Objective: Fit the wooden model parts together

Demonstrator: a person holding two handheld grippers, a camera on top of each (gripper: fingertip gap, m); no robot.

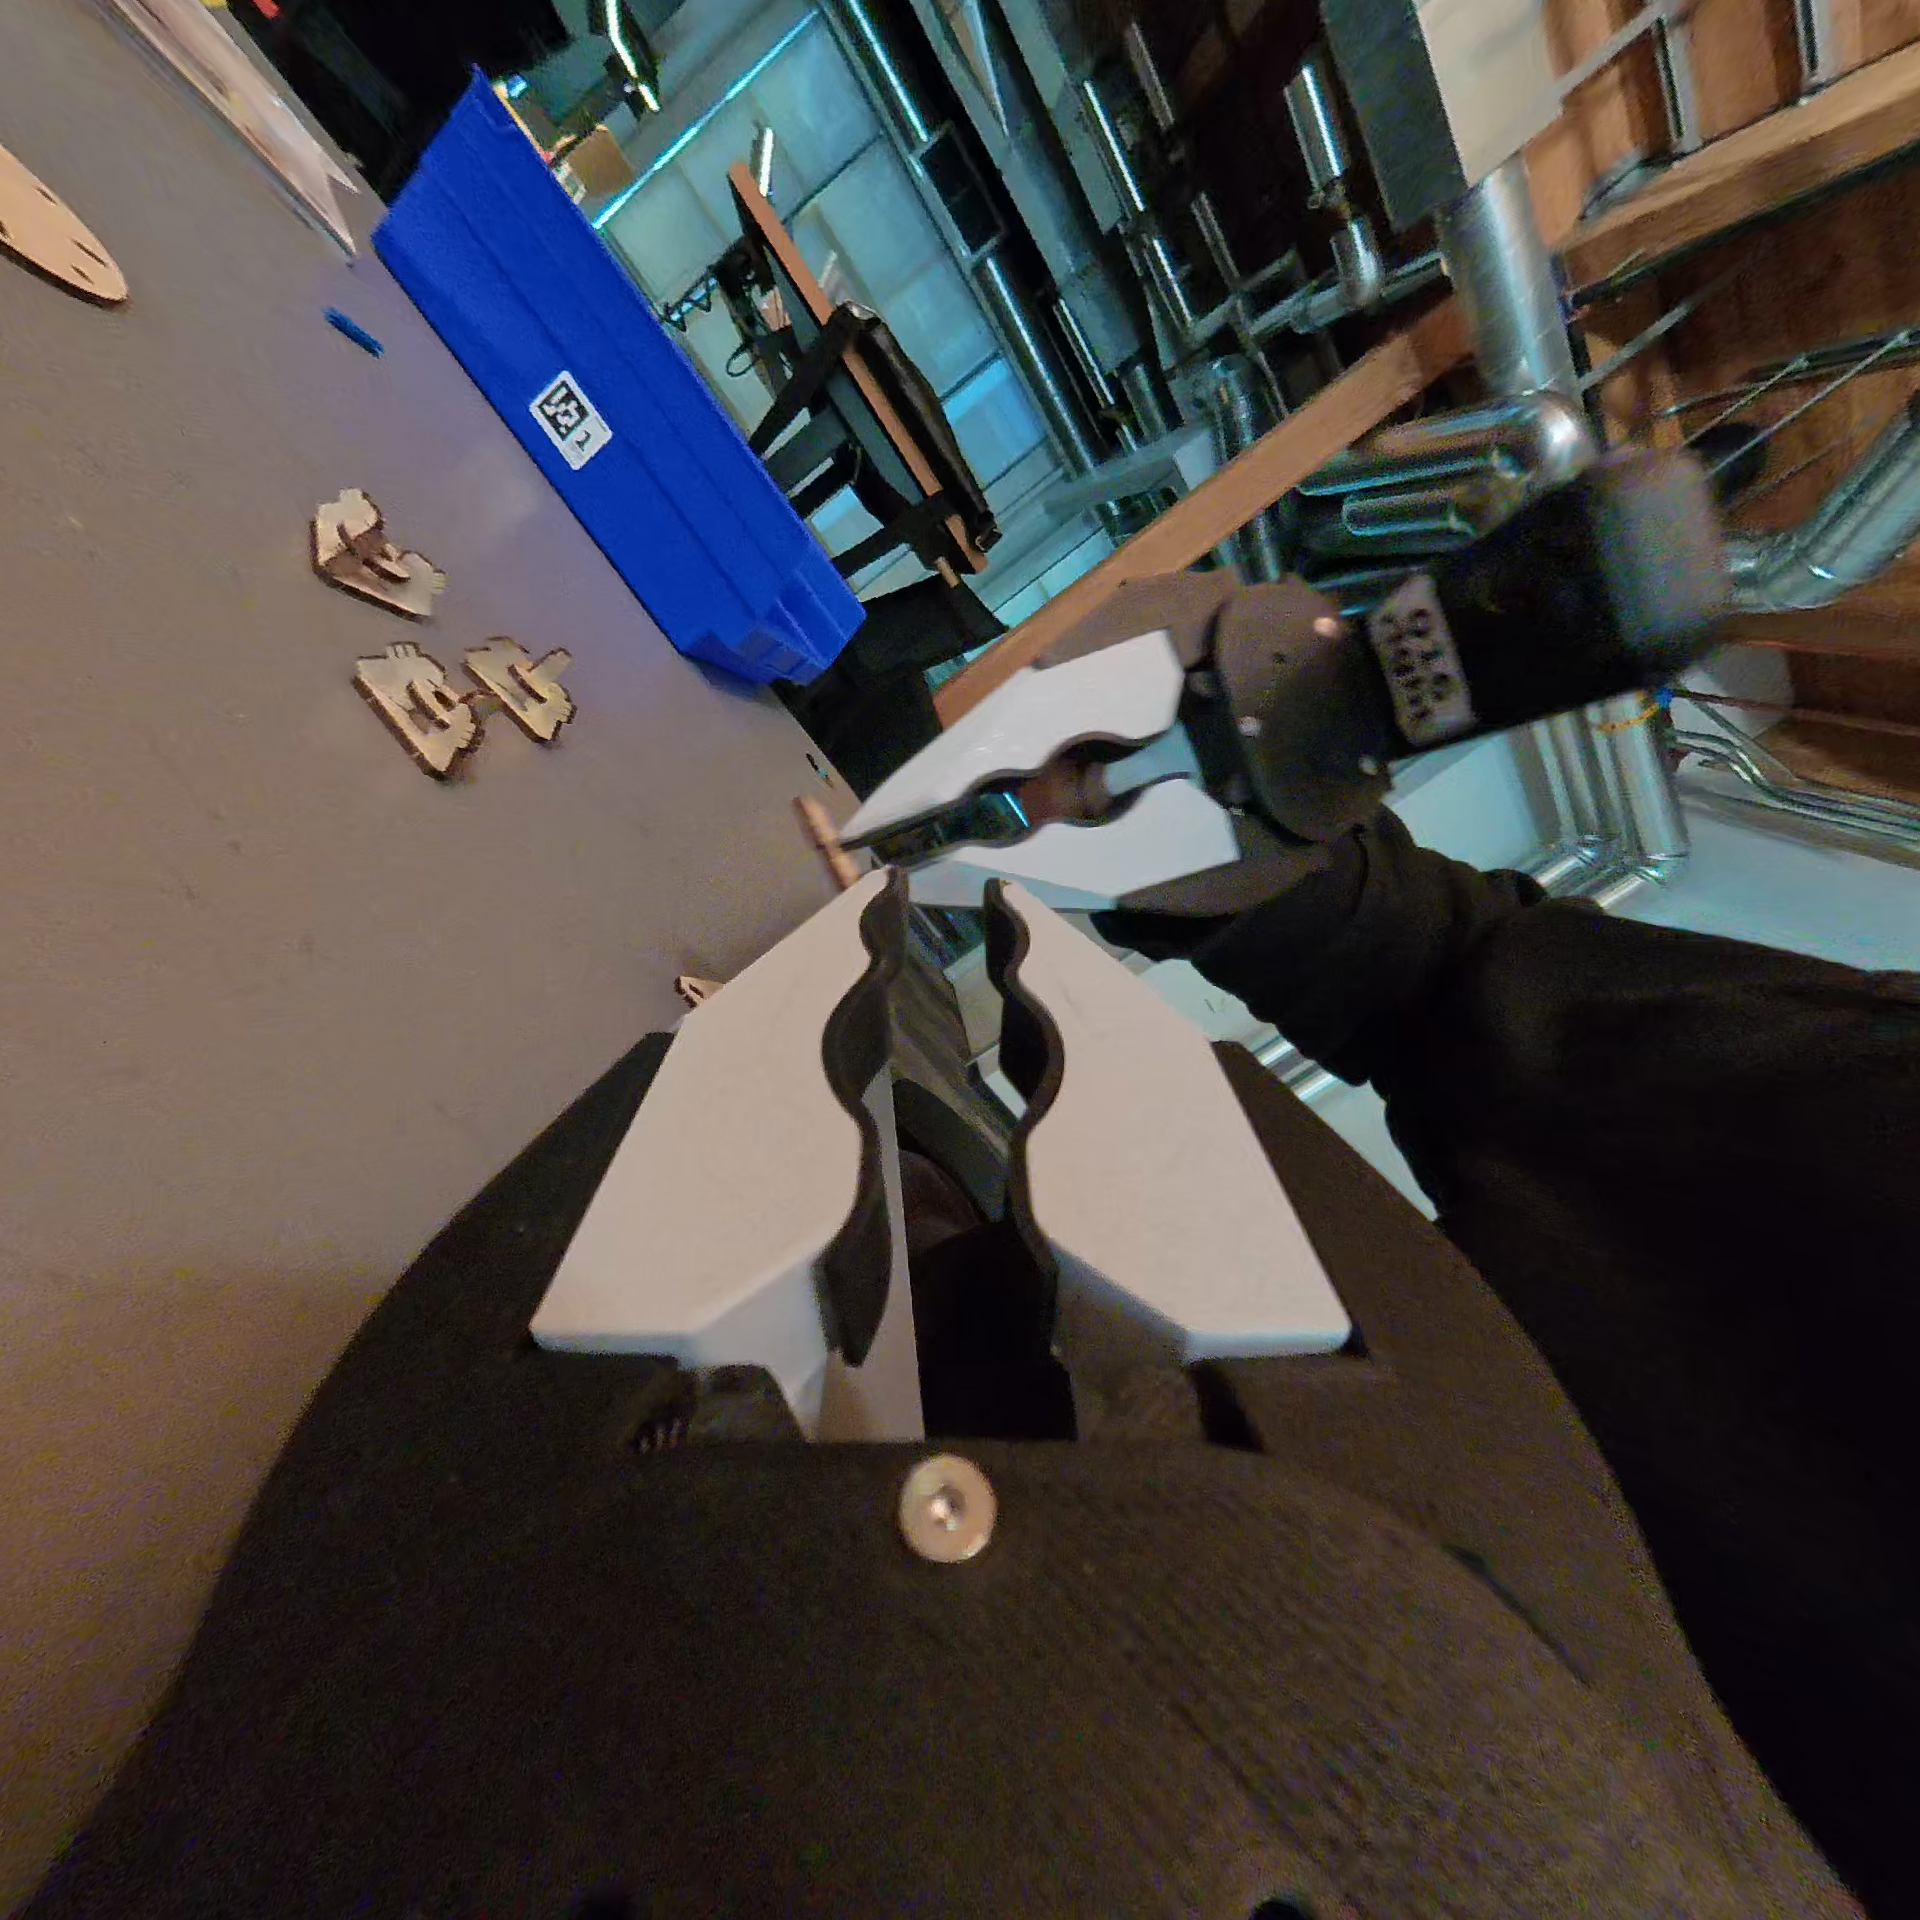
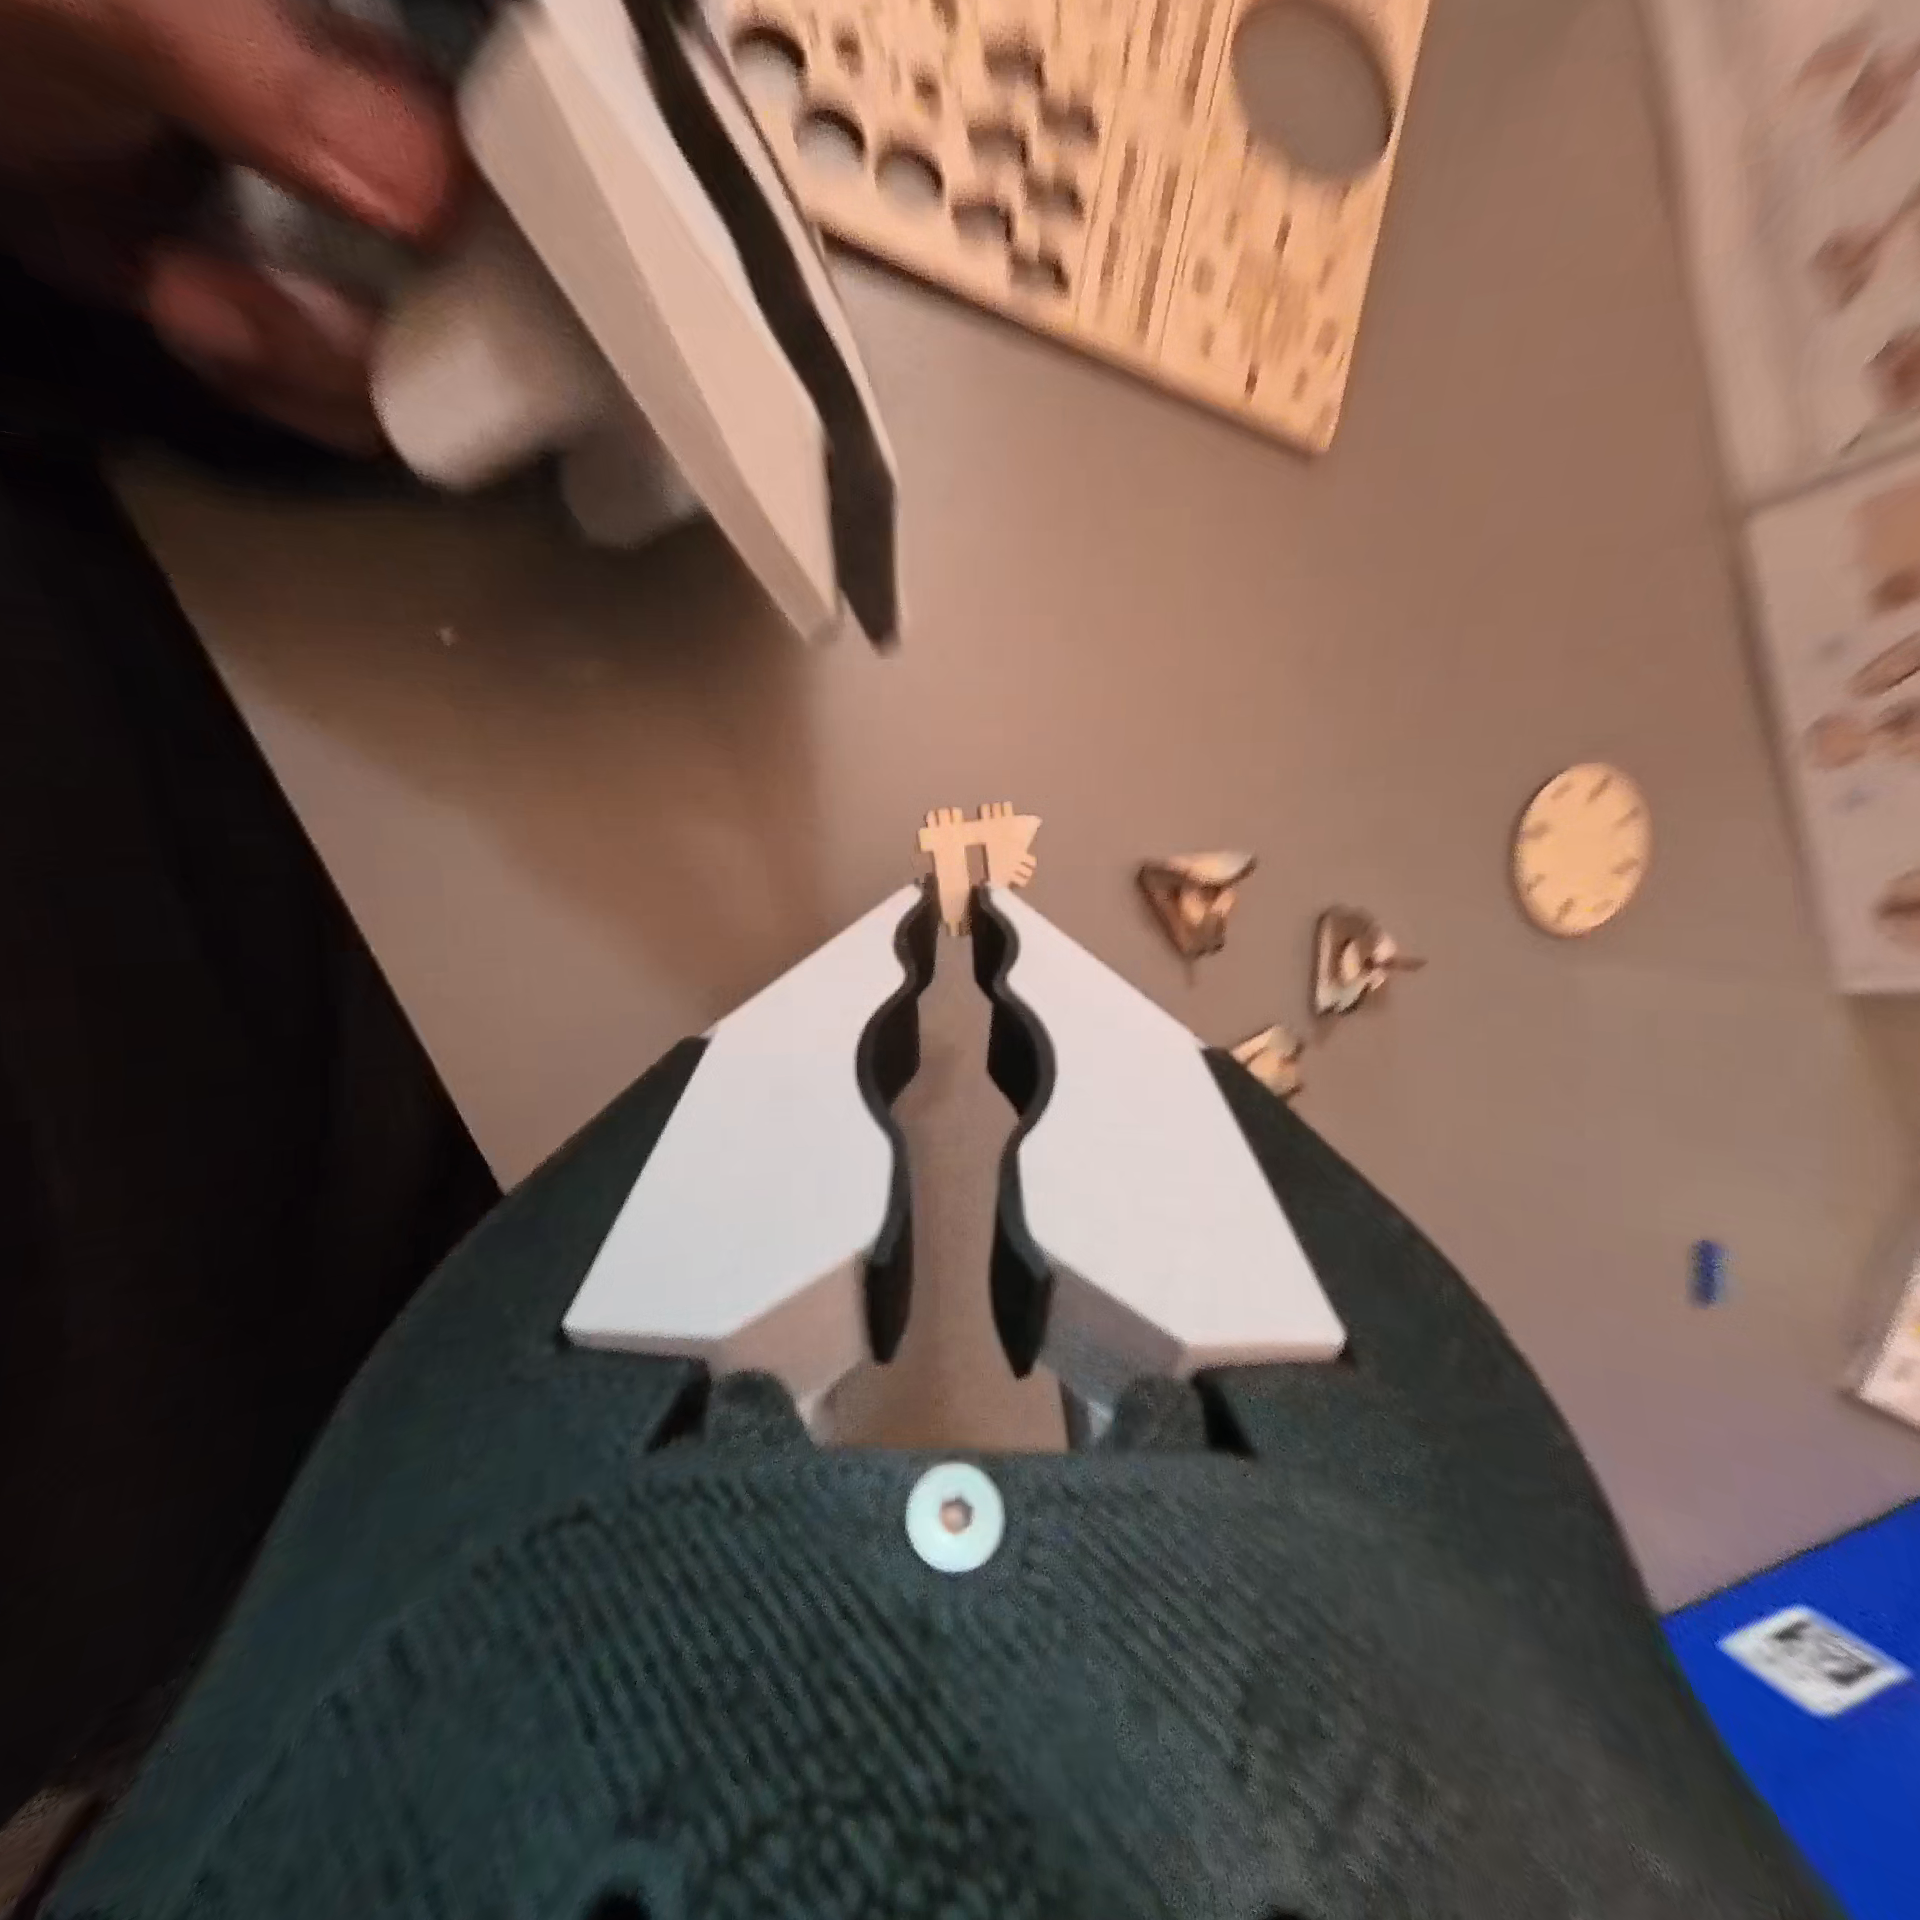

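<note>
My right gripper is shut on a small flat wooden piece with comb-like teeth. It pinches the piece's stem at the very fingertips and holds it above the grey table. In the left wrist view the right gripper is just beyond my own fingertips, and the wooden piece sticks out of its tip. My left gripper is open, with a bare gap between its black pads. It also shows blurred in the right wrist view, above and left of the held piece.
Three small wooden assemblies lie on the table, also in the right wrist view. A blue bin stands at the table's edge. A wooden sheet with cut-outs, a round wooden disc and paper sheets lie farther off. From either gripper's tips it is about 25 cm to the round wooden disc.
</note>
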